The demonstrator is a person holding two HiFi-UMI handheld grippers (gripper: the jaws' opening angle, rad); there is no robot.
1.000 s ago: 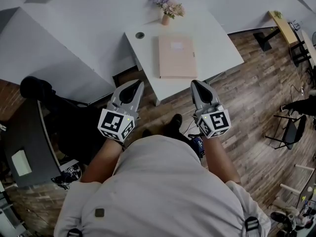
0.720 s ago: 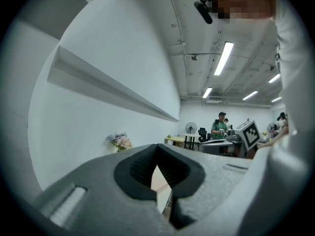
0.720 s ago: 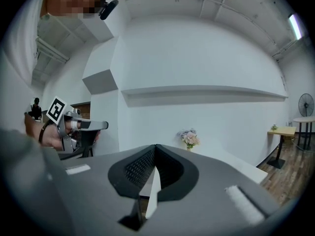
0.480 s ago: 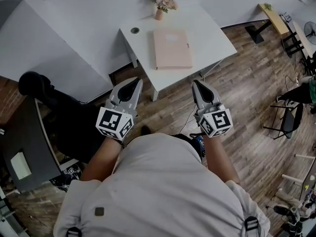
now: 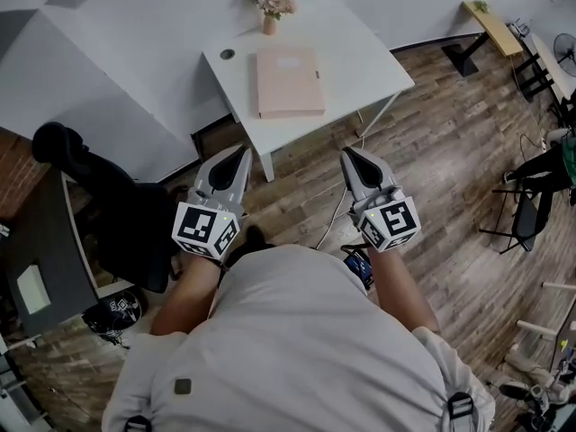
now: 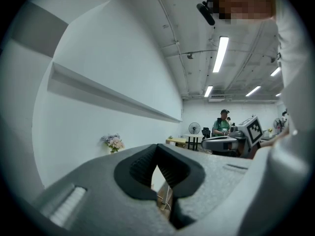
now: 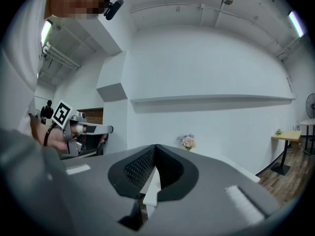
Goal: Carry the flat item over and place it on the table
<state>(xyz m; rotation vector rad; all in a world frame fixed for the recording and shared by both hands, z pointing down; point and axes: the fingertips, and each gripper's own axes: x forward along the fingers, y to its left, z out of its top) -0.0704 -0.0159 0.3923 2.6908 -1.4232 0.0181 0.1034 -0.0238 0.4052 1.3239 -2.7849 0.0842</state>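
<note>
Firstly, recorded the surroundings of the white table (image 5: 378,61): a vase of flowers (image 5: 268,5) at its far edge, a round cable port (image 5: 228,54) near its left corner, a black chair (image 5: 99,187) and a dark desk (image 5: 45,259) off to its left, a yellow side table (image 5: 490,23) and a dark folding chair (image 5: 531,232) well to its right, all on wooden flooring (image 5: 450,151). Noted a thin cable (image 5: 337,219) trailing over the floor below the table's near edge. Logged the left gripper (image 5: 241,154) and the right gripper (image 5: 349,156) short of that near edge, above the floor, each with jaws pressed together and gripping nothing.

Could not see most of the table's legs, hidden beneath the top. Found the floor short of the table blocked by the wearer's torso (image 5: 297,349), and the dark desk cut by the frame edge. Could not read the pale label (image 5: 288,61) on the pink flat item (image 5: 290,93). Found only the flowers and a sliver of the table in the gripper views.

Located that pink flat item lying flat about mid-table, just right of the port and clear of the vase. Traced its long axis from the table's near edge toward the vase edge, label end nearest the vase.
</note>
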